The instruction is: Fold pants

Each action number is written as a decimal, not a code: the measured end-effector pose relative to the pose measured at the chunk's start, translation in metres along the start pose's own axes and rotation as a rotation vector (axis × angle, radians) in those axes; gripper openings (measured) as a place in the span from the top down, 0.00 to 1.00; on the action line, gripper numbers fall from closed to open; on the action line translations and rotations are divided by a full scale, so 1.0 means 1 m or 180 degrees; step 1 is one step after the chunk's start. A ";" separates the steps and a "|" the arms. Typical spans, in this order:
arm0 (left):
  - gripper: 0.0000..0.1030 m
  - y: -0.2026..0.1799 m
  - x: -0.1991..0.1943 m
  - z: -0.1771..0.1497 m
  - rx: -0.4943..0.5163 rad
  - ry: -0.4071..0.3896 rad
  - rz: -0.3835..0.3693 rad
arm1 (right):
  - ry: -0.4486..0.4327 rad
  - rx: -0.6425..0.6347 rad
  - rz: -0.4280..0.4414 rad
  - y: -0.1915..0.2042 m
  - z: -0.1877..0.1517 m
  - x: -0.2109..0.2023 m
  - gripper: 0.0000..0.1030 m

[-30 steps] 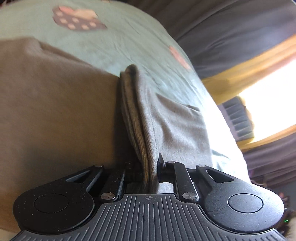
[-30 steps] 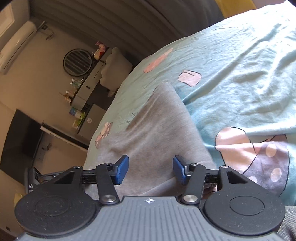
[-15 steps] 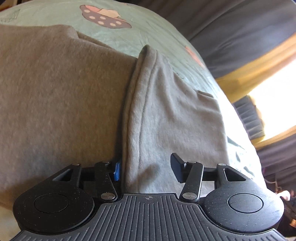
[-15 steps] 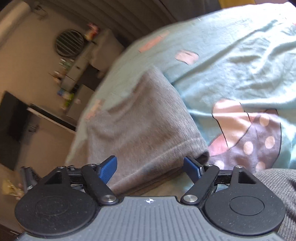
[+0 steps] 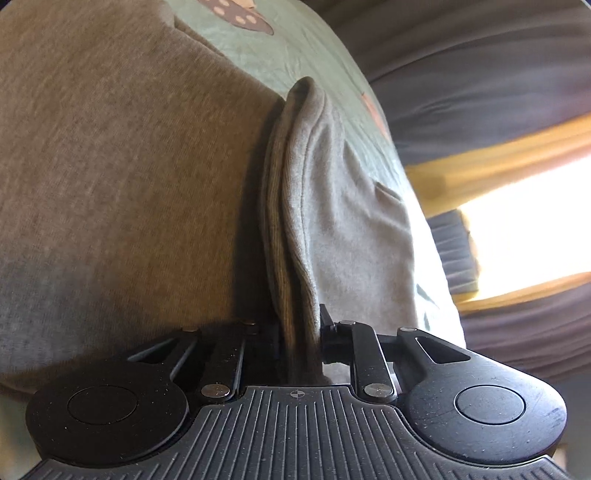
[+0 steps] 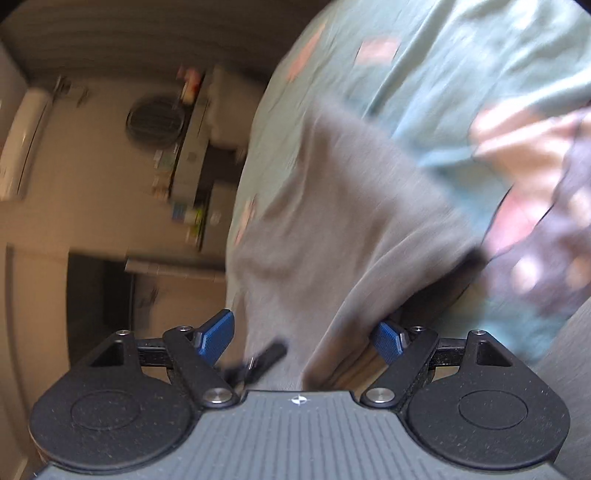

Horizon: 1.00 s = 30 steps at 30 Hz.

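Pants (image 5: pixel 110 166): grey, on the bed (image 5: pixel 295 55) — folded ridge runs straight away from the left gripper (image 5: pixel 301 332).
Left gripper: just closed, pinching the ridge.
Right gripper (image 6: pixel 306 336): spread wide — cloth between, unpressed.

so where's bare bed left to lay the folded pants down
Free: the green sheet beyond the pants, between the mushroom print and the grey curtain. In the right view, bare sheet lies up right of the pants, around the pink patches. Crowded: the near side, where the left hand-held gripper pinches the waistband.
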<state>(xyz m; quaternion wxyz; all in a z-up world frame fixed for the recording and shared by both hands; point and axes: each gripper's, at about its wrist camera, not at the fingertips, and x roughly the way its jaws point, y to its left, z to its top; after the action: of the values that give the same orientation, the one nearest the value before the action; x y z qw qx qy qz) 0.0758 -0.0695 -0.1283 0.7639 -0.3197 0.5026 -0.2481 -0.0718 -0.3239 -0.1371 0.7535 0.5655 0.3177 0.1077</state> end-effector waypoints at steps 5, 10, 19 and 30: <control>0.84 0.000 -0.012 0.001 0.0017 -0.0172 -0.0218 | 0.0073 -0.0296 -0.0174 0.017 -0.005 0.019 0.22; 0.85 0.003 -0.021 0.002 -0.0076 -0.0256 -0.0345 | -0.0555 0.0027 -0.0562 -0.001 0.002 -0.005 0.25; 0.85 -0.006 -0.014 0.000 0.0102 -0.0237 -0.0147 | -0.0693 -0.0118 -0.0584 0.004 -0.004 -0.007 0.23; 0.84 -0.012 -0.010 -0.005 0.0375 -0.0187 0.0289 | -0.0821 -0.0422 -0.1332 0.018 0.001 -0.029 0.64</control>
<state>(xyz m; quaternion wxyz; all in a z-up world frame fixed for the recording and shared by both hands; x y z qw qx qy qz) 0.0668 -0.0719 -0.1152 0.8064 -0.2581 0.4785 -0.2329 -0.0904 -0.3336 -0.1105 0.8291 0.4459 0.3213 -0.1031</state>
